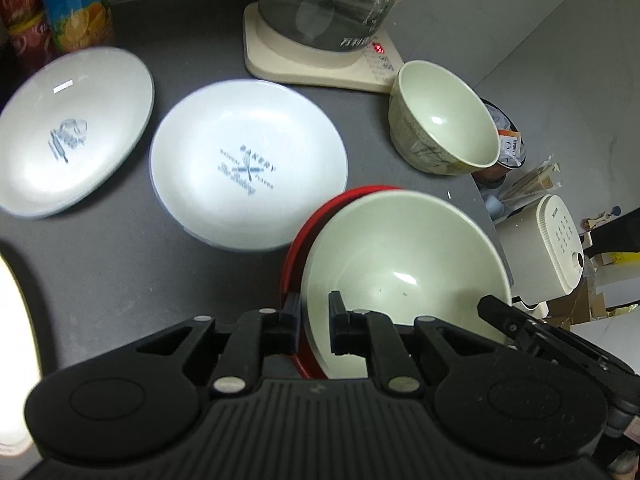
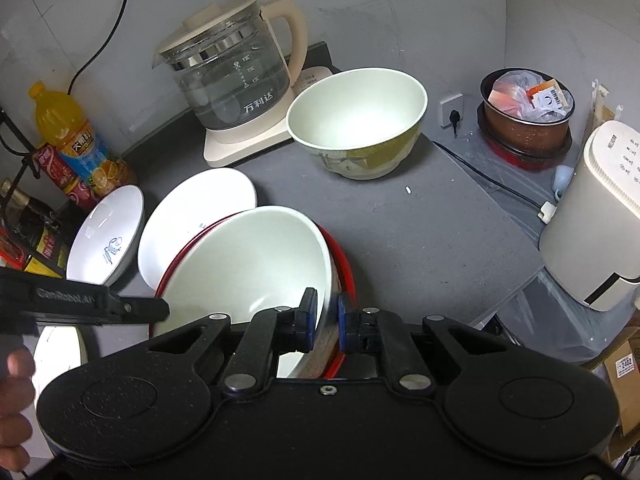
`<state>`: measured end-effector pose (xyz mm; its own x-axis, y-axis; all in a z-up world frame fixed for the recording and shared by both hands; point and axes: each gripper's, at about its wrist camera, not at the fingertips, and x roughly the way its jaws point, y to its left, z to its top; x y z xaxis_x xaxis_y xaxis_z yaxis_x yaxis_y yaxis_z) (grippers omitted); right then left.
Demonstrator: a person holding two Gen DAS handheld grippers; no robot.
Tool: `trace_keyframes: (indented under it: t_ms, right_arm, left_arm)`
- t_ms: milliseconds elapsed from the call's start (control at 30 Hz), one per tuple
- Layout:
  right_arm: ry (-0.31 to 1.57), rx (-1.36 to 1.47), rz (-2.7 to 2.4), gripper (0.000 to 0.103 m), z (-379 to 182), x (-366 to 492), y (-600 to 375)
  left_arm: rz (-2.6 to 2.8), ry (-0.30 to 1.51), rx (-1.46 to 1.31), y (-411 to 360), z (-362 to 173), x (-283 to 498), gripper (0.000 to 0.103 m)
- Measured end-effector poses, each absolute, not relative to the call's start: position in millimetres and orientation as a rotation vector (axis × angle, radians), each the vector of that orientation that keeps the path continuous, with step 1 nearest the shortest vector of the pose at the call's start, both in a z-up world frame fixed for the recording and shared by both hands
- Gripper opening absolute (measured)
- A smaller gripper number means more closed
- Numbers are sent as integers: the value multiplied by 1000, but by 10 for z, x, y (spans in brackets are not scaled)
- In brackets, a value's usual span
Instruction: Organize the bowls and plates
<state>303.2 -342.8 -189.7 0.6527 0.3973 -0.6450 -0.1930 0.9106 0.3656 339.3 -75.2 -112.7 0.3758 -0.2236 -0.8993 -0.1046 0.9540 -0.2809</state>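
1. Bowl, pale green inside, is sitting tilted in a red dish at the near edge of the tabletop, directly ahead of both tongs.
2. Left tongs are clamping the bowl's left rim, one finger outside and one inside.
3. Right tongs are clamping the opposite rim, pads pressing the wall from both sides.
4. Second bowl is standing upright farther back and to the right, nearer the right hand, beside the kettle.
5. Two white plates are lying to the left, nearer the left hand.
6. Nesting, I judge, is calling for a carry away and rightward.
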Motion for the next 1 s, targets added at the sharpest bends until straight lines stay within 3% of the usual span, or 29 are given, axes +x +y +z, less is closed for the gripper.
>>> trace_keyframes:
  t_ms: [167,267,367,500,633,667,1000]
  right_arm:
    - [809,257,319,9,-1887,3067,-3380]
    - [803,284,312,19,-1851,3066,-3422]
    - [788,302,327,23,-1796,3058,-3490]
    - [783,345,321,29,-1761,3074,-3615]
    - [773,377,318,41,-1736,3124,-3721]
    - [772,381,315,46,-1733,3140,-3747]
    - [766,418,314,55,-1718,3460,-4013]
  left_arm:
    - [-77,1148,-288,-731,-995,3380,13]
    - [-76,1135,-273,-725,-932,3387,15]
    - [-78,1131,-274,-712,-907,3388,19]
    - [-78,1120,-275,-724,-883,3410,35]
    - [-80,1106,-267,-797,-860,3462,47]
    - [-83,1104,-266,-822,-857,3485,48]
    - [-95,1095,-243,-1103,-877,3760,57]
